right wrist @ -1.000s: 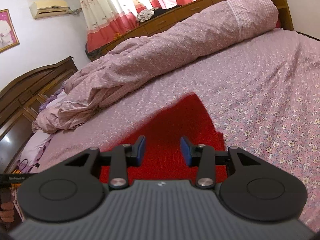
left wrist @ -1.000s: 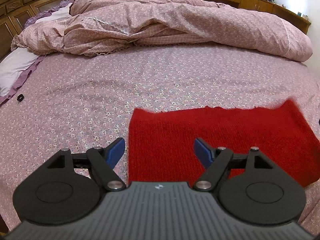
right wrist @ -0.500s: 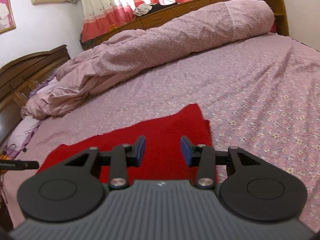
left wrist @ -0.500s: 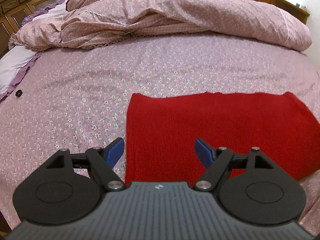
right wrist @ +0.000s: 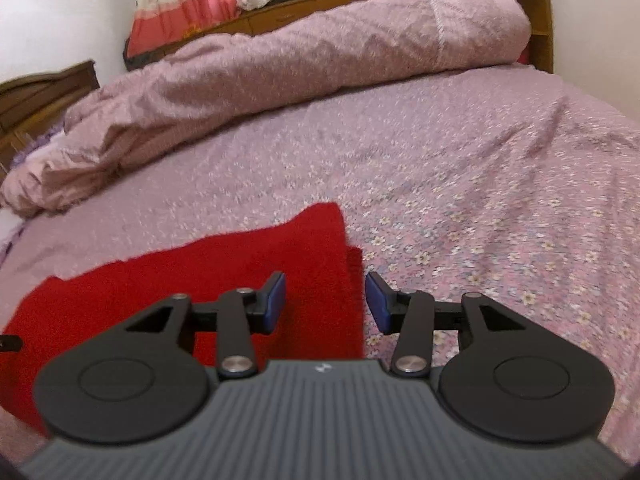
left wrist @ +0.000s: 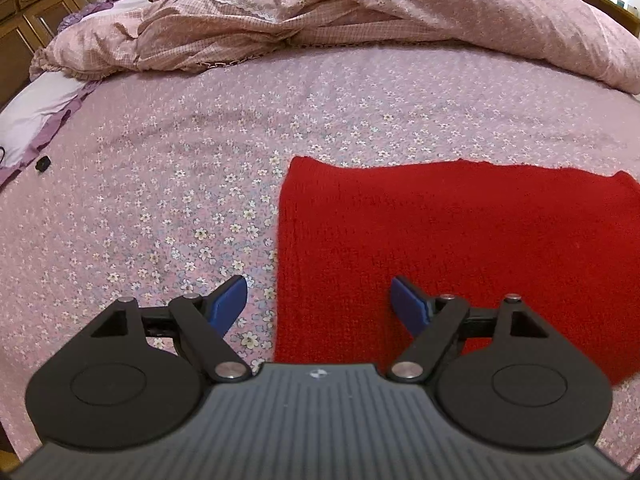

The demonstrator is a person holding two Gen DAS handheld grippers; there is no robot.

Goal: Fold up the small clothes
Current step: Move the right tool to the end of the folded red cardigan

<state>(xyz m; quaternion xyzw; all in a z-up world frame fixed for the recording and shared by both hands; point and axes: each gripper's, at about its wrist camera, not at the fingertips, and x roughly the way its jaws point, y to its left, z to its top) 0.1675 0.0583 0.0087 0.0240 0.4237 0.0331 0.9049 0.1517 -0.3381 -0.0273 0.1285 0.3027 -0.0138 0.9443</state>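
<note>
A red knitted garment (left wrist: 460, 232) lies flat on the floral bedsheet (left wrist: 180, 200), folded into a rectangle. My left gripper (left wrist: 318, 304) is open and empty, hovering over the garment's left edge near its front. In the right wrist view the garment (right wrist: 224, 280) shows its right end, with a lower layer sticking out at the side. My right gripper (right wrist: 326, 306) is open and empty, straddling that right edge.
A rumpled pink duvet (left wrist: 320, 12) lies across the far side of the bed, also in the right wrist view (right wrist: 300, 64). A pillow (left wrist: 36, 120) and a small black object (left wrist: 42, 165) lie at the left. A wooden headboard (right wrist: 40, 92) and curtains (right wrist: 248, 0) stand behind.
The garment's right end, lifted and blurred a second ago, now lies flat. The right gripper has opened wider and tilted down over the right edge. The left gripper moved closer to the bed.
</note>
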